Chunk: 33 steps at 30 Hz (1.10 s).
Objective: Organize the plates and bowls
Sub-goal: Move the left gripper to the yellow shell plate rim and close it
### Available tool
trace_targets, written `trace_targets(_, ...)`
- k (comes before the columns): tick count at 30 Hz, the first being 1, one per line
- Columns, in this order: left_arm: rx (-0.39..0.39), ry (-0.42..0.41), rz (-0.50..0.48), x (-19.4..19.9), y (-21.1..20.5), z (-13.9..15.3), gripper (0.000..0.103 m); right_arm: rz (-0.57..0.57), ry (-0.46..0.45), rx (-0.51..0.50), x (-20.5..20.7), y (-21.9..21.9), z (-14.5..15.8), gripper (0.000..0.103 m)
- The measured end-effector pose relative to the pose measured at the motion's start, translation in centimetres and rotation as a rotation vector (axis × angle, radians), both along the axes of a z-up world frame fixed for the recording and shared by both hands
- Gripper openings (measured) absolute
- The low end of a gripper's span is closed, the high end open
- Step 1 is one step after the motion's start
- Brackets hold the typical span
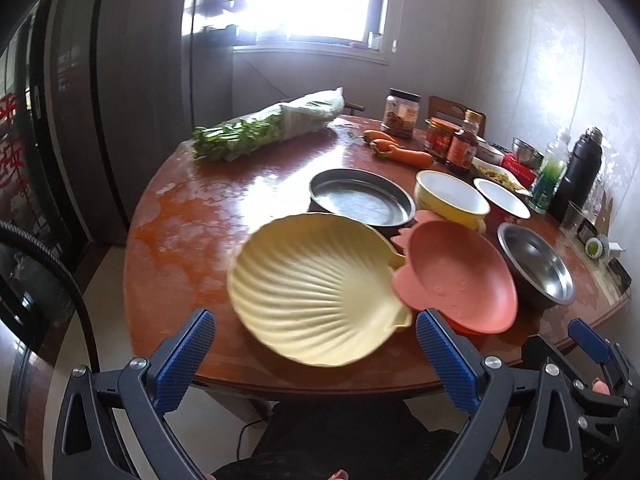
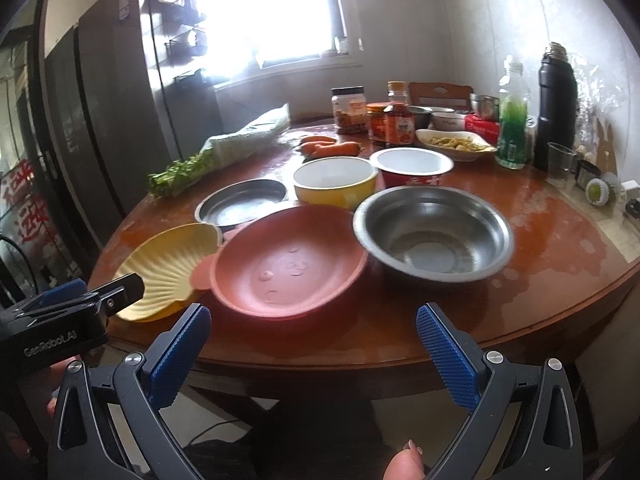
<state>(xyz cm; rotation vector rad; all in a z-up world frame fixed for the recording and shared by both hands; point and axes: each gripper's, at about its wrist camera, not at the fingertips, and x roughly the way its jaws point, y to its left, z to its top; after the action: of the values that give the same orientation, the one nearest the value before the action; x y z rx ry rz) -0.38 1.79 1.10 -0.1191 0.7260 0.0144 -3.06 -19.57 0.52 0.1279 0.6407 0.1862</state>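
Note:
A cream shell-shaped plate [image 1: 320, 288] [image 2: 160, 268] lies at the table's near edge, its right side touching a pink bowl [image 1: 460, 276] [image 2: 288, 264]. Right of the pink bowl sits a steel bowl [image 1: 536, 264] [image 2: 432, 232]. Behind them stand a flat steel plate [image 1: 360, 202] [image 2: 242, 202], a yellow bowl [image 1: 450, 198] [image 2: 334, 180] and a red bowl with a white inside [image 1: 502, 200] [image 2: 412, 168]. My left gripper [image 1: 316, 340] is open just short of the shell plate. My right gripper [image 2: 314, 334] is open in front of the pink bowl, holding nothing.
The round wooden table [image 2: 540, 280] carries greens in a bag [image 1: 272, 126], carrots [image 1: 400, 150], sauce jars [image 2: 394, 124], a dish of food [image 2: 452, 144], a green bottle [image 2: 512, 128] and a black flask [image 2: 554, 100] along the back and right. A dark fridge [image 1: 60, 120] stands left.

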Motion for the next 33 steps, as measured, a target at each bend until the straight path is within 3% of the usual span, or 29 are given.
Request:
trace_targets(10, -0.006, 0.014, 0.095, 0.9, 6.2, 0.0, 0.102, 0.174, 0.067, -0.001, 0.4, 6.4, -0.2, 0.103)
trace_targets(15, 0.018, 0.043, 0.060, 2.7, 7.1, -0.6, 0.102, 0.221, 0.144, 0.043, 1.6, 8.9, -1.2, 0.103)
trace_targets(24, 0.032, 0.083, 0.001, 5.1, 7.6, -2.0, 0.100, 0.194, 0.208, 0.107, 2.9, 10.1, -2.1, 0.100)
trace_targets(30, 0.035, 0.115, -0.032, 6.8, 7.4, -2.6, 0.081, 0.180, 0.205, 0.108, 4.1, 10.9, -2.4, 0.099)
trace_targets(33, 0.024, 0.129, -0.058, 7.4, 7.0, -2.9, 0.073, 0.173, 0.222, 0.096, 4.8, 11.0, -2.9, 0.087)
